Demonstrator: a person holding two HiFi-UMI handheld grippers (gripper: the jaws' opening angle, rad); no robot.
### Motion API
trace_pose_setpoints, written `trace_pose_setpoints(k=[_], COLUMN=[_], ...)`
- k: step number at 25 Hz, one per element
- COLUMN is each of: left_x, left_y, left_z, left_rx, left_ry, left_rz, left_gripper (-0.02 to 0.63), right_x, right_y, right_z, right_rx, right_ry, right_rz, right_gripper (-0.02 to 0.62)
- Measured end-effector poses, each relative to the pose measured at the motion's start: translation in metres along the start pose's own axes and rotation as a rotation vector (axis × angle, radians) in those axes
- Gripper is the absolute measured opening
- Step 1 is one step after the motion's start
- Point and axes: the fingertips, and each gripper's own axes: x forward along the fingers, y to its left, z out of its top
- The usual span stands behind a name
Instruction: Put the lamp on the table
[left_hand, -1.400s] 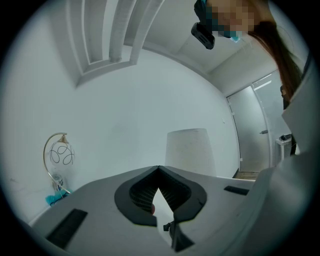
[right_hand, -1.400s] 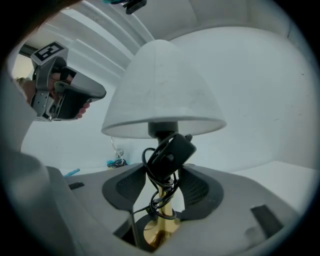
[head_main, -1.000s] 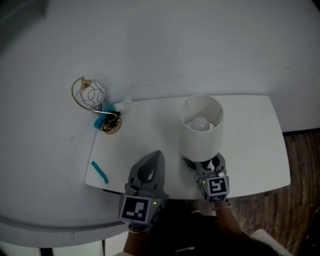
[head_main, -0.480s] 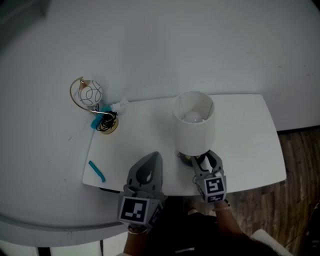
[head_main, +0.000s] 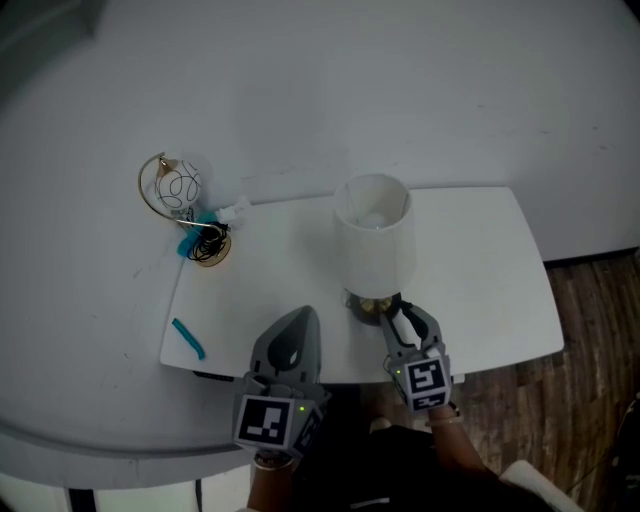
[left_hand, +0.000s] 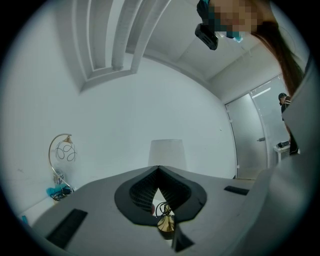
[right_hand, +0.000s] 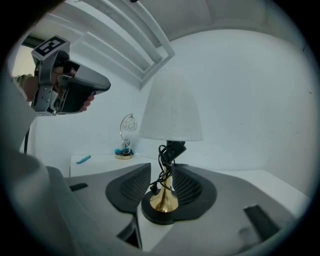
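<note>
The lamp stands on the white table (head_main: 480, 280). Its white shade (head_main: 372, 245) tops a gold stem (right_hand: 165, 192) wound with black cord, on a round black base (right_hand: 161, 216). My right gripper (head_main: 392, 308) reaches in from the front edge. Its jaws have just been closing, with the stem and base between them. The pads (right_hand: 187, 187) lie against the cord and base. My left gripper (head_main: 300, 315) hovers shut and empty to the lamp's left, over the table's front. In the left gripper view the shade (left_hand: 166, 154) rises beyond the closed tips.
A gold wire ornament (head_main: 170, 190) stands on the table's back left corner, with a teal piece (head_main: 190, 243) and a white plug (head_main: 235, 210) beside it. A teal strip (head_main: 188, 338) lies front left. A white wall rises behind; wooden floor (head_main: 600, 330) shows right.
My right gripper has gone forward to the lamp and its jaws have narrowed around the stem. The lamp stands slightly farther from the front edge. The left gripper has edged forward.
</note>
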Motion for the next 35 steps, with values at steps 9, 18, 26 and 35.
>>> trace_pose_setpoints(k=[9, 18, 26, 35], left_x=[-0.008, -0.011, 0.005, 0.016], left_y=[-0.022, -0.042, -0.052, -0.060], left_z=[0.005, 0.005, 0.008, 0.004], left_rx=[-0.006, 0.001, 0.027, 0.033], left_ry=[-0.023, -0.026, -0.029, -0.021], left_rz=[-0.031, -0.045, -0.076, -0.108], left_gripper=[-0.002, -0.002, -0.002, -0.002], right_x=[-0.033, -0.055, -0.058, -0.063], right_y=[-0.007, -0.018, -0.035, -0.049], right_z=[0.016, 0.019, 0.022, 0.023], right_rx=[-0.037, -0.041, -0.062, -0.059], right_ry=[-0.033, -0.045, -0.050, -0.070], right_rz=[-0.038, -0.050, -0.084, -0.122], right_gripper=[0.072, 0.034, 0.002, 0.002])
